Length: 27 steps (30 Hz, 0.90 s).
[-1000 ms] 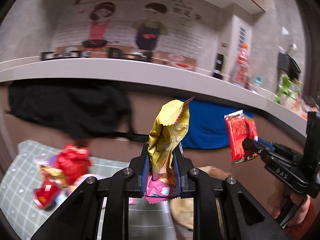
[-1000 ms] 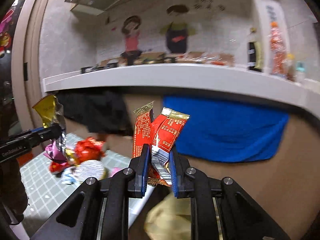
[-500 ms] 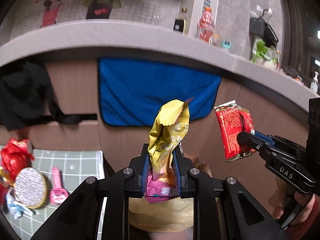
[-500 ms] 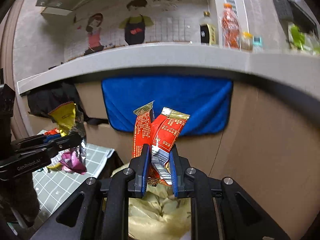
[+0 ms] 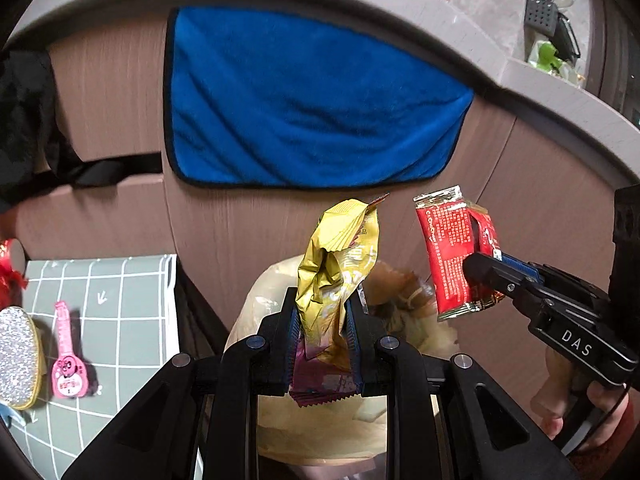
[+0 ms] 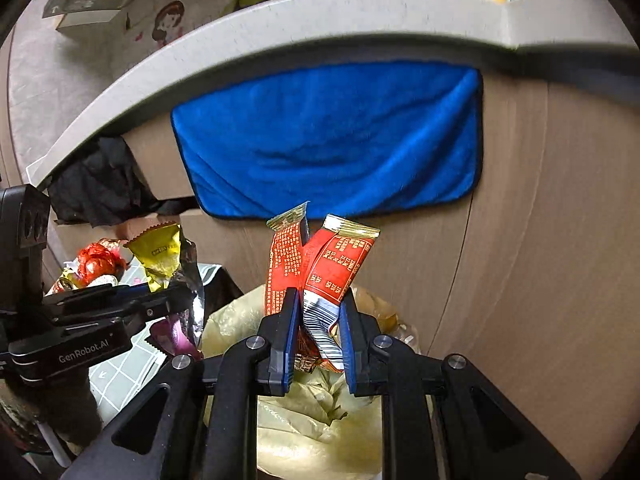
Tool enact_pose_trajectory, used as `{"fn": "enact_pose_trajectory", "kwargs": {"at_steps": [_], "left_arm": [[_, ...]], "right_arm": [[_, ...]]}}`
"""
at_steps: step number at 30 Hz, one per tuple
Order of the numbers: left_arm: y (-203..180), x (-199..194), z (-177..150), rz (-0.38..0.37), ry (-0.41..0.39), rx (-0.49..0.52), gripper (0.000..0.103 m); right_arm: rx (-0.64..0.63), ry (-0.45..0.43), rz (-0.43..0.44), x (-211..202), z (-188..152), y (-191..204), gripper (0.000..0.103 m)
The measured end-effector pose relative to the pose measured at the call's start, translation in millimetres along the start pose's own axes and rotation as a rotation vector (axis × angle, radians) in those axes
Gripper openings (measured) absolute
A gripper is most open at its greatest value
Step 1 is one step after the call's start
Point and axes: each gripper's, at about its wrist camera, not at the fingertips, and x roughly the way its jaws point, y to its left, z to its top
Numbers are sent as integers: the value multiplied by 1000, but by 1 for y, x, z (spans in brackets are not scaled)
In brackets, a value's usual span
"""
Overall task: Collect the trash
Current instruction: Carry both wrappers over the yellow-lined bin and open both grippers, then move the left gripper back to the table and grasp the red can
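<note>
My left gripper (image 5: 322, 312) is shut on a crumpled yellow wrapper (image 5: 340, 256) with a pink wrapper (image 5: 320, 384) under it, above a yellowish trash bag (image 5: 320, 424). It also shows in the right wrist view (image 6: 176, 300). My right gripper (image 6: 318, 312) is shut on red wrappers (image 6: 324, 268), held over the same bag (image 6: 320, 420). In the left wrist view the right gripper (image 5: 476, 268) holds the red wrappers (image 5: 452, 252) to the right of the yellow one.
A green gridded mat (image 5: 120, 312) lies at the left with a pink guitar-shaped item (image 5: 66, 356), a glittery silver item (image 5: 18, 356) and red crumpled trash (image 6: 96, 264). A blue towel (image 5: 304, 100) hangs on the brown cabinet wall (image 5: 540, 208). Black cloth (image 5: 24, 120) hangs at the left.
Both grippers have swung right, away from the mat, and tilted down. The trash bag now lies under both, and the blue towel fills the background.
</note>
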Motion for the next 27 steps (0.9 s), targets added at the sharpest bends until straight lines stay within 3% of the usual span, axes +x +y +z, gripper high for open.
{"fn": "enact_pose_trajectory", "kwargs": {"at_steps": [9,12,14,20,23,27], "left_arm": [[8,39,-4,-48,103,-25,23],[13,48,-5,-115,141,-44,38],[16,49,-6,-139,150,-56,55],[26,40,-2,-141,124,-91,74],[27,29,0,-110,97,-56,75],[50,6,-2,-85,86,-116,75]], "right_arm": [[25,66,-1,32,-13,-10,23],[43,73,-10,36,-16,-14,30],[55,80,-8,37,-18,-18,32],[83,69,-7,31,-19,-21,34],[86,55,-23,25,-18,-17,34],[77,30,-45,13,-16,-9,34]]}}
